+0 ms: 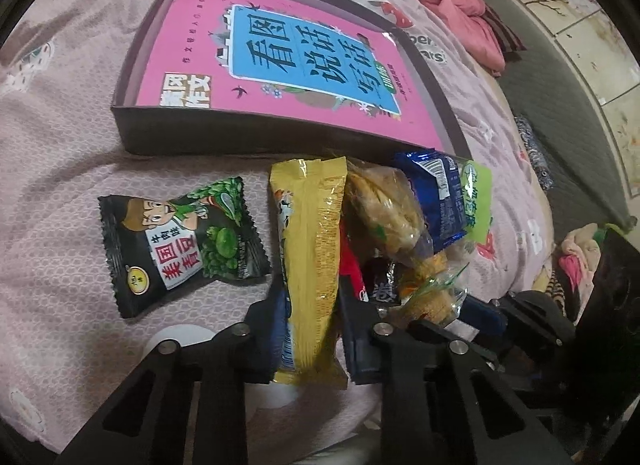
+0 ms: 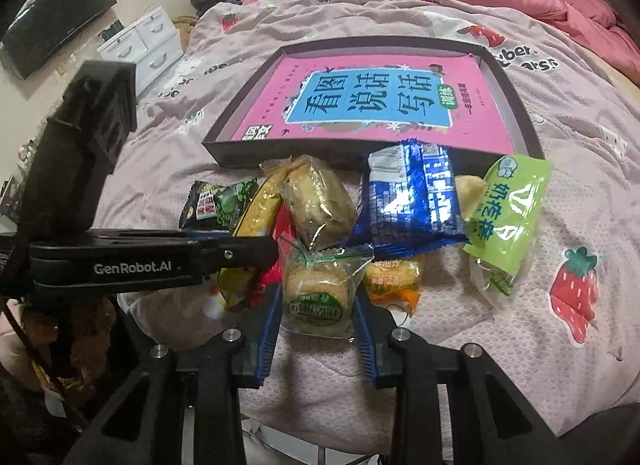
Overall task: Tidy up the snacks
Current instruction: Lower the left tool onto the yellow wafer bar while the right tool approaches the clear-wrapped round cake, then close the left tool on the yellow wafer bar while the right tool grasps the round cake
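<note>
Snack packets lie heaped before a shallow dark box (image 1: pixel 132 133): a yellow packet (image 1: pixel 312 249), a black pea packet (image 1: pixel 180 241) apart, a clear-wrapped pastry (image 2: pixel 316 297), blue (image 2: pixel 412 201) and green (image 2: pixel 508 213) packets.

The right claw (image 2: pixel 316 305) grips a clear-wrapped round cake (image 2: pixel 315 294) before the snack pile, near the dark tray (image 2: pixel 516 105).

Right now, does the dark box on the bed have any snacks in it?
No snacks inside. The box holds only a pink book lying flat; every snack packet, such as the blue one, lies outside on the bedcover before its near wall.
</note>
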`<action>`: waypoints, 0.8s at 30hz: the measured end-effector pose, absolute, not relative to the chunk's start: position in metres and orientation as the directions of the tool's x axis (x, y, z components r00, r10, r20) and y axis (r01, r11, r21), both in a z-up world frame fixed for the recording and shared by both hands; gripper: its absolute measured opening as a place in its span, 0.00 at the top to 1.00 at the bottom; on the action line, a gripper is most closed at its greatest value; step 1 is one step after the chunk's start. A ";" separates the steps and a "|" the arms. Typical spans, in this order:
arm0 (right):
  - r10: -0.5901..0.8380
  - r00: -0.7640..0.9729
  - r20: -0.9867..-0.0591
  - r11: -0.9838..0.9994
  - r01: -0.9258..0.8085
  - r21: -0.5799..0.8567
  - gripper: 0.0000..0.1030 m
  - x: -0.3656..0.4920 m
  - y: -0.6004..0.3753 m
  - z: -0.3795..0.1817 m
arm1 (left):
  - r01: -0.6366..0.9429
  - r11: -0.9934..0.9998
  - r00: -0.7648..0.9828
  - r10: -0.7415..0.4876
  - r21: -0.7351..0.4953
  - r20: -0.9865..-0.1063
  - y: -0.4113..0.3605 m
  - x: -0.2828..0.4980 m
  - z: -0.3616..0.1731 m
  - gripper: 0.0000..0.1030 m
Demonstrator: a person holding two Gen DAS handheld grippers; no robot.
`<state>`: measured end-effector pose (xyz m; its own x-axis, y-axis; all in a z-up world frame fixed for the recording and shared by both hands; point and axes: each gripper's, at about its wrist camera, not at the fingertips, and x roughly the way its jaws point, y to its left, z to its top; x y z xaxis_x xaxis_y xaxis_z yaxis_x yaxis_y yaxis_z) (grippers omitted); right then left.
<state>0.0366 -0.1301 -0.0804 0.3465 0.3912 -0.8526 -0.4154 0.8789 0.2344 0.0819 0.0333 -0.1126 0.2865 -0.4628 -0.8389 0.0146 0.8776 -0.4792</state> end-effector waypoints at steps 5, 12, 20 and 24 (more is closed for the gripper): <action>0.406 0.373 -0.834 0.878 -0.412 0.243 0.66 0.036 -0.136 -0.072 | 0.014 0.877 0.305 -0.462 -0.481 -0.833 0.036 0.081 -0.109 0.84; 0.415 0.393 -0.821 0.880 -0.404 0.251 0.66 0.034 -0.141 -0.068 | 0.017 0.880 0.327 -0.454 -0.476 -0.829 0.040 0.075 -0.102 0.84; 0.420 0.423 -0.803 0.888 -0.376 0.266 0.66 0.038 -0.151 -0.062 | 0.026 0.891 0.370 -0.430 -0.454 -0.823 0.044 0.068 -0.087 0.84; 0.423 0.438 -0.794 0.889 -0.372 0.268 0.66 0.038 -0.153 -0.058 | 0.035 0.891 0.389 -0.429 -0.452 -0.815 0.046 0.063 -0.079 0.84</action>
